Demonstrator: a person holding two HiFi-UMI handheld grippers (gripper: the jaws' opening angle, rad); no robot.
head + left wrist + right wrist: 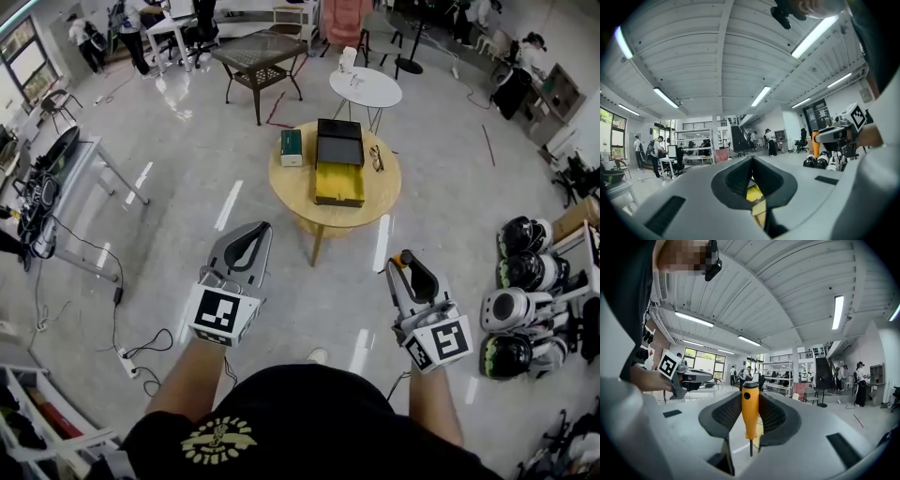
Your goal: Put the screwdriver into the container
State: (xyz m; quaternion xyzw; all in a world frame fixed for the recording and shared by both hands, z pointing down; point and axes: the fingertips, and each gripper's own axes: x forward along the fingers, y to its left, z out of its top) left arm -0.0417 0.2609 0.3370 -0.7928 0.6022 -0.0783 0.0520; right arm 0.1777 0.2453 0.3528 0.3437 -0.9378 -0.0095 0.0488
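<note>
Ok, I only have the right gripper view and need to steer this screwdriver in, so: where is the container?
Observer: In the head view the yellow container lies near the middle of a round wooden table ahead of the person.
Operator: Anything beside it to avoid?
Observer: A green box on its left, a pair of glasses on its right, and a dark box at its far end.
Operator: Is the left gripper free to help?
Observer: Yes, the left gripper has its jaws together with nothing between them.
</note>
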